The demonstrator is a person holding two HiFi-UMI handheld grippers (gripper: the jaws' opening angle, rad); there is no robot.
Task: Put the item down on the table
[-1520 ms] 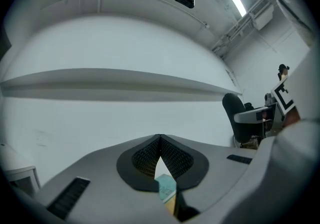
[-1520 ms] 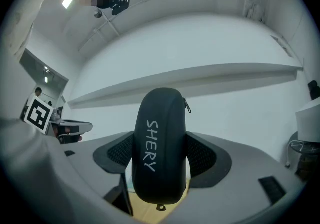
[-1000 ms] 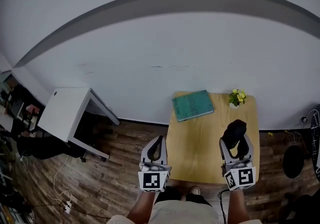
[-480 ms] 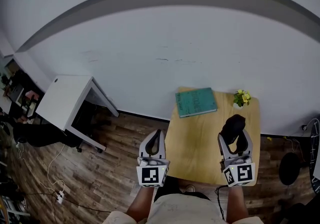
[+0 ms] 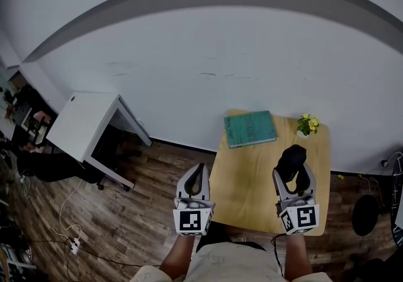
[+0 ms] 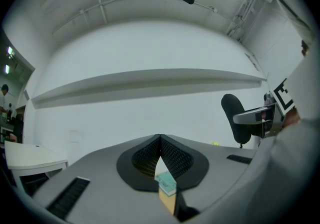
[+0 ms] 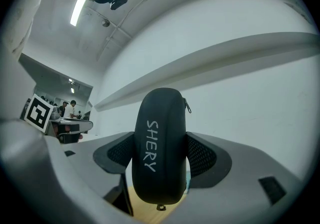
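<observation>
My right gripper [image 5: 294, 174] [image 7: 160, 155] is shut on a black zip case [image 5: 291, 160] [image 7: 159, 150] with white lettering, held upright between the jaws above the wooden table [image 5: 252, 183]. The left gripper [image 5: 195, 181] [image 6: 160, 154] hangs beside the table's left edge with its jaws shut and nothing between them. A teal book [image 5: 250, 128] [image 6: 166, 183] lies at the table's far side. Through the left jaws a sliver of that book and the table corner shows.
A small potted plant with yellow flowers [image 5: 307, 124] stands at the table's far right corner. A white desk [image 5: 80, 131] stands to the left on the wood floor. Behind the table runs a white wall. The person's feet show under the near edge.
The view has shifted slightly; the table and book sit a little lower and further right. Both grippers keep their poses, the case still held.
</observation>
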